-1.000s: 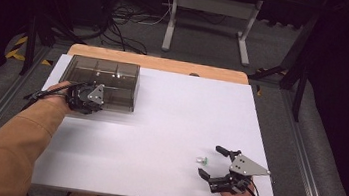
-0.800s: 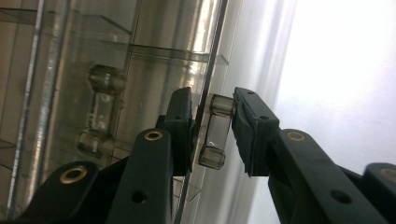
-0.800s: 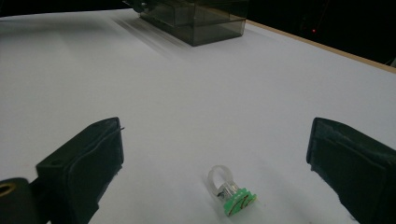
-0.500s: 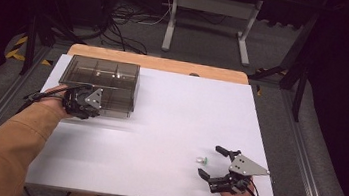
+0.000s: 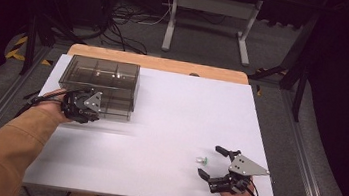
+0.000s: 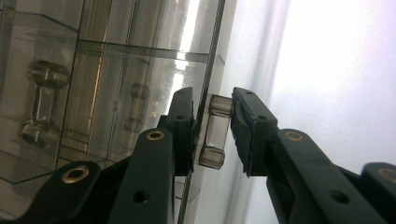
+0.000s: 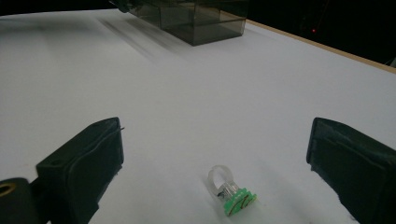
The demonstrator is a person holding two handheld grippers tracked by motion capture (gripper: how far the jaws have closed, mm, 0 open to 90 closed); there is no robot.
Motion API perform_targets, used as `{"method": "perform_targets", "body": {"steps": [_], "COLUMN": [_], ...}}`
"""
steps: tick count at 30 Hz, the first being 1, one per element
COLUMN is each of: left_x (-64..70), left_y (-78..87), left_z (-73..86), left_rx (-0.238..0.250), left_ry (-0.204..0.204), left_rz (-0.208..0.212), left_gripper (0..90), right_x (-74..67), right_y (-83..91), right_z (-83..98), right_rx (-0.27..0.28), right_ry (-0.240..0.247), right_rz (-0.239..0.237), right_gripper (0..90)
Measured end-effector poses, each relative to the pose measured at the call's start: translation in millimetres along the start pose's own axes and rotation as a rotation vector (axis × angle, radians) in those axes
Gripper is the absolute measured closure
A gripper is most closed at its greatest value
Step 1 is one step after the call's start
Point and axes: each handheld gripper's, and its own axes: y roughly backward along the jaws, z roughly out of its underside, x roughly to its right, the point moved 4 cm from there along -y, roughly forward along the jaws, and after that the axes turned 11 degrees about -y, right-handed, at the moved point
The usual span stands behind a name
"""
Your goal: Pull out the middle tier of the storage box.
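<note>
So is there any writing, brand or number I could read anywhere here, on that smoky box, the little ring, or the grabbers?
No readable text anywhere.
Smoky drawer box: no label or writing.
Ring: its green top carries dark squiggles, too small and blurred to read as letters.
Left gripper and right gripper: plain black, no brand mark.

The box [image 5: 101, 81] is a smoky, see-through plastic case with thin inner walls that split it into compartments; it stands flat at the far left of the white table [image 5: 169, 122]. On its near front face sits a clear bar handle [image 6: 215, 131] with a round knob at each end, standing off the wall; more such handles show through the plastic. The ring [image 7: 229, 190] is a clear plastic band with a green toothed top, lying on its side near the right front edge, well apart from the box.
</note>
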Motion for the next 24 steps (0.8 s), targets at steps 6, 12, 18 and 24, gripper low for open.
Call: {"method": "perform_targets", "body": {"steps": [6, 12, 18, 24], "left_x": [1.5, 4.7, 5.2, 6.1], "left_y": [0.8, -0.2, -0.5, -3.0], "left_z": [1.9, 3.1, 4.0, 4.5], "left_rx": [0.007, 0.009, 0.018, 0.013], "left_ry": [0.010, 0.019, 0.021, 0.022], "left_rz": [0.005, 0.007, 0.011, 0.022], "left_gripper": [70.3, 70.3, 70.3, 70.6], "right_x": [0.0, -0.1, -0.1, 0.0], "right_y": [0.2, 0.1, 0.0, 0.1], "right_z": [0.0, 0.0, 0.0, 0.0], "right_rx": [0.001, -0.002, -0.002, -0.001], "right_ry": [0.000, 0.002, 0.002, 0.001], "right_rz": [0.000, 0.002, 0.002, 0.002], "right_gripper": [4.2, 4.2, 4.2, 4.2]}}
